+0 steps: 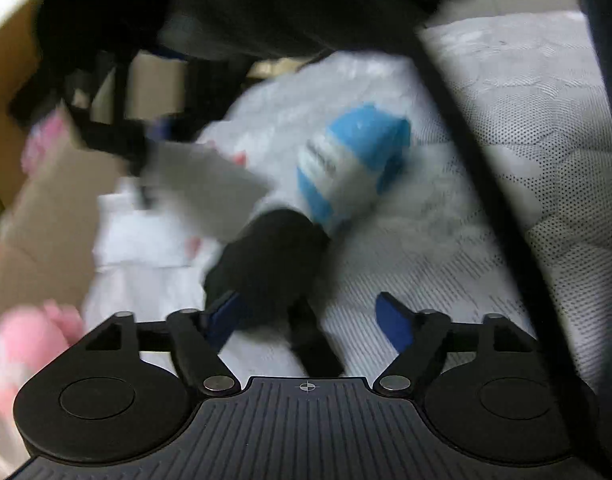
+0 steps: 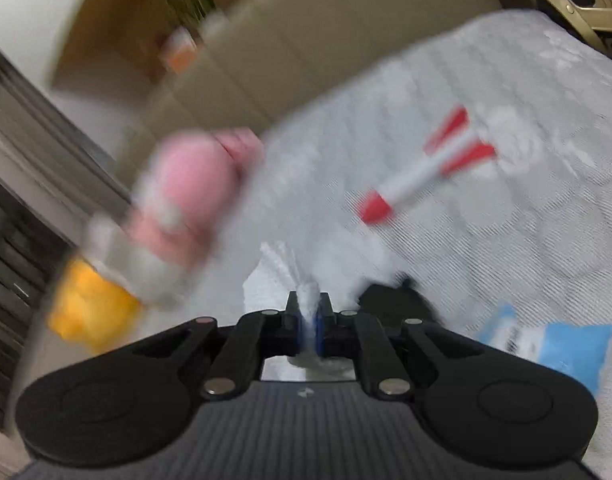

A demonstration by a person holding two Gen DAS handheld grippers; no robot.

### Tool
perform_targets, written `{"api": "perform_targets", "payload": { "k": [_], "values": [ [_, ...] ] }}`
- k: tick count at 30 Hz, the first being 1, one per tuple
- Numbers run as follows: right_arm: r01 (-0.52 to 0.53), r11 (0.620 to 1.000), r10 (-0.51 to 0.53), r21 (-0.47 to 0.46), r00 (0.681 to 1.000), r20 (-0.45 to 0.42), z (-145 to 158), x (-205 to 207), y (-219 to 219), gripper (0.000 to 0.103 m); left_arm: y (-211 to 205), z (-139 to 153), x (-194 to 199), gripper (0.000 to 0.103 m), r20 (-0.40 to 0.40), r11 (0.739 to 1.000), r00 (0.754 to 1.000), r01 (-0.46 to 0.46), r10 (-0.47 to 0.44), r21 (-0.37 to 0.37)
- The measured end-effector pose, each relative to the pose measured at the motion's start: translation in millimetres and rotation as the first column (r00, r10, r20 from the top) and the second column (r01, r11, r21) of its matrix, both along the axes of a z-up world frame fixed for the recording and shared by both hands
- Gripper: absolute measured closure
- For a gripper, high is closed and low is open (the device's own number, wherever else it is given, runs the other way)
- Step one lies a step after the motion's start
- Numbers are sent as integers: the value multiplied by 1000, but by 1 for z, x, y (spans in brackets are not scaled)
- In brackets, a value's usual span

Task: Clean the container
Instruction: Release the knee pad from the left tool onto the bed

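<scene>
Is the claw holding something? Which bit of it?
The right claw is shut on a white tissue, pinching its bunched end. The left claw is open, holding nothing.

A blue-and-white container (image 1: 348,164) lies on its side on the quilted white bedspread (image 1: 506,128), its black cap (image 1: 272,258) toward the near edge; details are motion-blurred.

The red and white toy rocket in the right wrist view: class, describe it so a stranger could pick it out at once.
Start at the pale quilted mattress filling the right of the view. Look ahead and right of the right gripper, shut on a white wipe. The toy rocket lies there alone, the only thing with a red nose and red fins.
</scene>
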State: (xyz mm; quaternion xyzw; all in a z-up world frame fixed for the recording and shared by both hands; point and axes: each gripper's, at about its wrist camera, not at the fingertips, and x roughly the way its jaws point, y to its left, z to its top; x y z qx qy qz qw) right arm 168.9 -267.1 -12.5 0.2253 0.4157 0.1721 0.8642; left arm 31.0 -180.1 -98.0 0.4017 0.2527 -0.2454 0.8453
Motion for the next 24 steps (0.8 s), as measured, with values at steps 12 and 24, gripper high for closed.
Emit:
{"api": "perform_targets", "payload": {
  "k": [12,24],
  "values": [
    [8,951,-39,-308,995,-95,-44,35,20,83,117,21,89,10,-682,629,690,-646,241,-431],
    [34,969,-76,-245,983,-167,-58,47,10,92,151,13,127,8,-775,407,617,-748,138,-524]
  ]
}}
